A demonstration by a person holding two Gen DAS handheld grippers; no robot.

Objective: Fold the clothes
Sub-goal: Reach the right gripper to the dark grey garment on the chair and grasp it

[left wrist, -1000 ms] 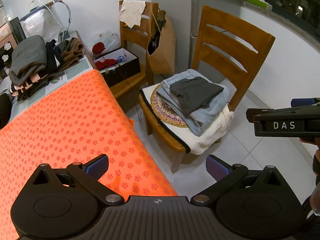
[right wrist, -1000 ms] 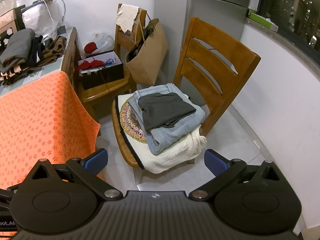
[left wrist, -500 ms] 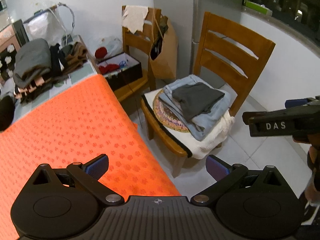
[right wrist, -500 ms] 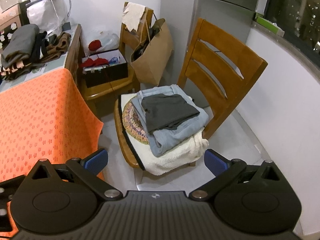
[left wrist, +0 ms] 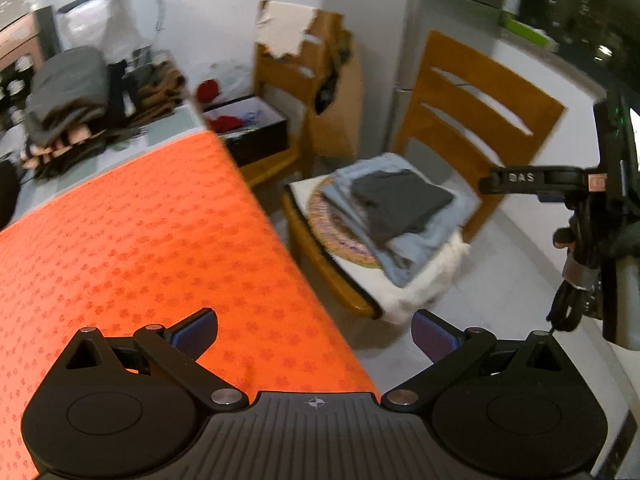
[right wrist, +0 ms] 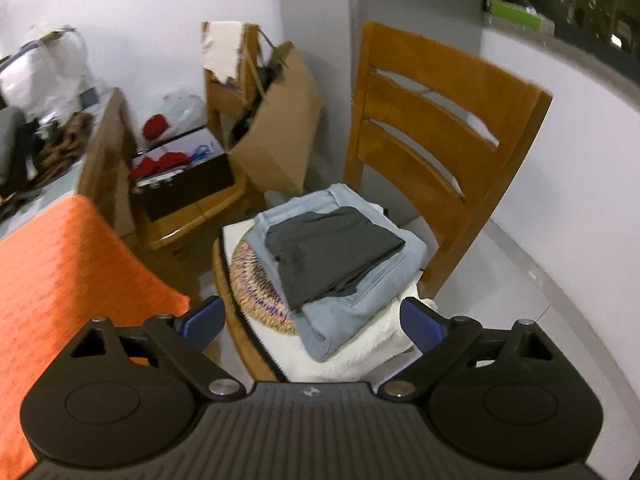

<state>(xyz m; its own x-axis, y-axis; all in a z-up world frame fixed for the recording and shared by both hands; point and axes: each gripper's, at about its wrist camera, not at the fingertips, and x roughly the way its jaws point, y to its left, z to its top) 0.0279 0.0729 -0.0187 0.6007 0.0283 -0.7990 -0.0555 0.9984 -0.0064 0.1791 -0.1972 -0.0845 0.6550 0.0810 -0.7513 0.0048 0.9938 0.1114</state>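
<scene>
We bring the right gripper (right wrist: pixel 312 318) toward the clothes stack (right wrist: pixel 336 256) on the chair (right wrist: pixel 448 120), frame centre, jaws just narrowing, nothing between; left gripper (left wrist: pixel 314 330) apart over orange mat (left wrist: pixel 140 232), kept clear for folding.

Folded clothes stacked on the slatted wooden chair (right wrist: pixel 440 128)

A dark grey folded garment (right wrist: pixel 332 252) tops pale blue jeans (right wrist: pixel 360 304) on its seat.

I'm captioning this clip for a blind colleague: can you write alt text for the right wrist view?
An open, empty gripper points down at a wooden chair holding a clothes stack: a dark grey garment on light blue jeans on a white knit. An orange table cover lies left; a paper bag stands behind.
</scene>
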